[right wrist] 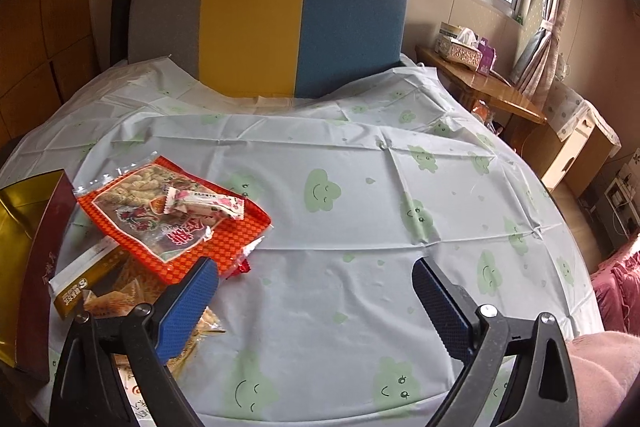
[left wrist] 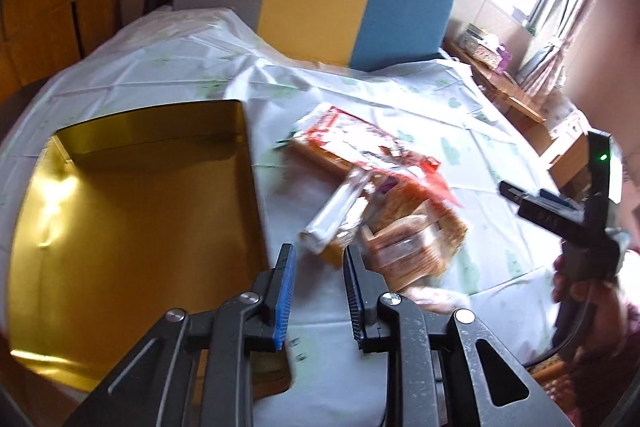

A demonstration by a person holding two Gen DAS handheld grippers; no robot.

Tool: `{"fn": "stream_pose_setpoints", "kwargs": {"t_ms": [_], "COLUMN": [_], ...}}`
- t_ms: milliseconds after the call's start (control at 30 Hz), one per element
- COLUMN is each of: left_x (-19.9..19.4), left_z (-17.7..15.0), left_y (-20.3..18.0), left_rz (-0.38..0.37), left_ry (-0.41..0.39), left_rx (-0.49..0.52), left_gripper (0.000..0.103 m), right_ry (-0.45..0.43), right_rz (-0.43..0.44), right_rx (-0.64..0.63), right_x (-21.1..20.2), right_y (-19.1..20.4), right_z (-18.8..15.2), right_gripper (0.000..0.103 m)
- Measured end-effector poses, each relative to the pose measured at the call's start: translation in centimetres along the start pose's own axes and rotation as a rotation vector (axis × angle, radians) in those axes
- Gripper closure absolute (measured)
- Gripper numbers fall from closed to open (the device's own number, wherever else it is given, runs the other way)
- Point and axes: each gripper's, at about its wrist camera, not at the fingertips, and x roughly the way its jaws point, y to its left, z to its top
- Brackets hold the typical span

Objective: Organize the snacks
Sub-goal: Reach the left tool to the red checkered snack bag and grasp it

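Observation:
A pile of snacks lies on the tablecloth: an orange-red checked bag (right wrist: 172,223) with a small pink-white sweet (right wrist: 208,207) on top, and a gold-and-white packet (right wrist: 88,275) beneath. In the left wrist view the same bag (left wrist: 360,143) is blurred, beside a white stick pack (left wrist: 340,211) and clear-wrapped brown biscuits (left wrist: 412,243). An open gold box (left wrist: 120,227) stands left of the pile, its inside bare. My left gripper (left wrist: 319,251) hovers at the box's right edge, jaws narrowly apart, nothing between them. My right gripper (right wrist: 313,267) is wide open over bare cloth, right of the pile.
The white cloth with green smiling clouds (right wrist: 360,187) covers a round table. A grey, yellow and blue chair back (right wrist: 260,27) stands behind it. A wooden side table with a tissue box (right wrist: 460,47) is at far right. A hand (left wrist: 580,299) holds the other gripper's black body (left wrist: 568,223).

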Motion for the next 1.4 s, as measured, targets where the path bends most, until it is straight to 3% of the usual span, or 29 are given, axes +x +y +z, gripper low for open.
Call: {"fn": "stream_pose_setpoints", "kwargs": {"t_ms": [67,267,400,533,733,1033,1100,1167,1267,1400], "left_x": [1.0,3.7,6.6,10.4,12.9,14.6,15.1,14.9,13.5,10.5], "left_z": [1.0,4.5,5.9,6.9,7.7,8.7,8.9,9.1,9.4,9.9], "left_y": [-0.5,-1.6,-2.0,-1.2,-0.5,0.2,0.2,0.0,-1.0,-3.3], "left_rz": [-0.026,-0.064,-0.047,-0.035,0.004,0.005,0.021,0.014,0.000,-0.029], "left_ry": [0.016,0.007,0.035,0.085,0.110,0.085,0.077,0.051,-0.004,-0.093], "left_rx": [-0.025,-0.092,-0.107,-0.189,-0.234,-0.251,-0.235,-0.215,-0.163,-0.044], "left_gripper": [0.078,0.078,0.078,0.078,0.063,0.064,0.087,0.099,0.101,0.102], "right_ry": [0.044,0.058,0.056,0.042,0.033,0.039,0.036,0.036,0.039,0.042], "right_rz": [0.037,0.084,0.106,0.115,0.135,0.158,0.155,0.154,0.151,0.159], "right_rx": [0.028,0.069,0.092,0.094,0.103,0.108,0.099,0.093,0.087,0.087], "right_x": [0.9,1.0,0.9,0.5,0.2,0.2,0.2,0.2,0.3,0.5], "right_y": [-0.5,-0.7,-0.9,-0.9,-1.1,-1.1,-0.9,-0.7,-0.5,-0.5], "right_z": [0.1,0.3,0.4,0.6,0.7,0.8,0.8,0.8,0.6,0.5], "right_gripper": [0.008,0.008,0.008,0.008,0.008,0.008,0.008,0.008,0.010,0.023]}}
